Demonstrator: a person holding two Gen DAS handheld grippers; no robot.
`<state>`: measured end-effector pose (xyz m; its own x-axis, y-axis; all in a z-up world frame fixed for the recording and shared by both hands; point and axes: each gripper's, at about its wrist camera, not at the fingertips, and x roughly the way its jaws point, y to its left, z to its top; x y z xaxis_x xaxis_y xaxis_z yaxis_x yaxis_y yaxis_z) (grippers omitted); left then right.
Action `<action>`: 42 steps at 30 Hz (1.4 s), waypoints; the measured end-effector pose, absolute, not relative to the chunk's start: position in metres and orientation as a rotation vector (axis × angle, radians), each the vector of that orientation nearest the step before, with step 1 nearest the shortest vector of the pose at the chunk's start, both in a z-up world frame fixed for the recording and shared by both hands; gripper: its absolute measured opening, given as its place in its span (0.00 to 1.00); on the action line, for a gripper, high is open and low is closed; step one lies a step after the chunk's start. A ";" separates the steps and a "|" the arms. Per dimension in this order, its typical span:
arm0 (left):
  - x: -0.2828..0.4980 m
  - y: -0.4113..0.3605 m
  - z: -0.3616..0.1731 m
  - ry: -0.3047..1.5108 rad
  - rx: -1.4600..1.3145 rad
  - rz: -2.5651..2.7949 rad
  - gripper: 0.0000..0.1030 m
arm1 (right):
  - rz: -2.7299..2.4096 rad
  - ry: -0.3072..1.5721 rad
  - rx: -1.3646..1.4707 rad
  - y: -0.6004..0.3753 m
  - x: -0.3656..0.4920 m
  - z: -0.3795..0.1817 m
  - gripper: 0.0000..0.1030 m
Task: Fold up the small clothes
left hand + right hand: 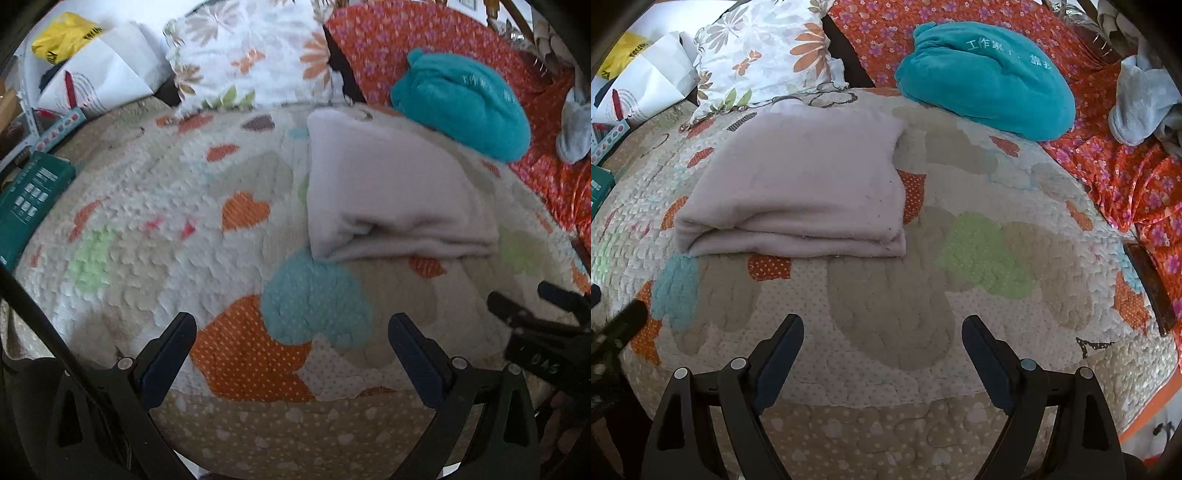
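A pale pink garment (391, 192) lies folded into a thick rectangle on the patchwork quilt (155, 206); it also shows in the right wrist view (798, 184). My left gripper (291, 332) is open and empty, hovering over the quilt short of the garment's near edge. My right gripper (882, 332) is open and empty, over the quilt in front and to the right of the garment. The right gripper's fingers (517, 314) show at the right edge of the left wrist view.
A teal plush bundle (986, 81) lies behind the garment on an orange flowered sheet (1108, 166). A floral pillow (764, 55) is at the back left. A grey cloth (1141, 103) lies far right. A green box (33, 199) and bags (92, 74) sit at the left.
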<state>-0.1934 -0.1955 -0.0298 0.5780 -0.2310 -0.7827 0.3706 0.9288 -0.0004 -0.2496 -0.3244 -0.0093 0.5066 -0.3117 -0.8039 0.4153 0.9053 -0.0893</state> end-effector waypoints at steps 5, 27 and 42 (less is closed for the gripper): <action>-0.186 -0.199 -0.052 0.965 0.172 -0.373 1.00 | -0.448 0.960 0.127 -0.328 -0.248 -0.014 0.88; -0.187 -0.195 -0.073 0.965 0.121 -0.424 1.00 | -0.461 1.001 0.082 -0.320 -0.234 -0.031 0.89; -0.193 -0.186 -0.061 0.957 0.062 -0.415 1.00 | -0.464 0.989 0.078 -0.313 -0.239 -0.025 0.89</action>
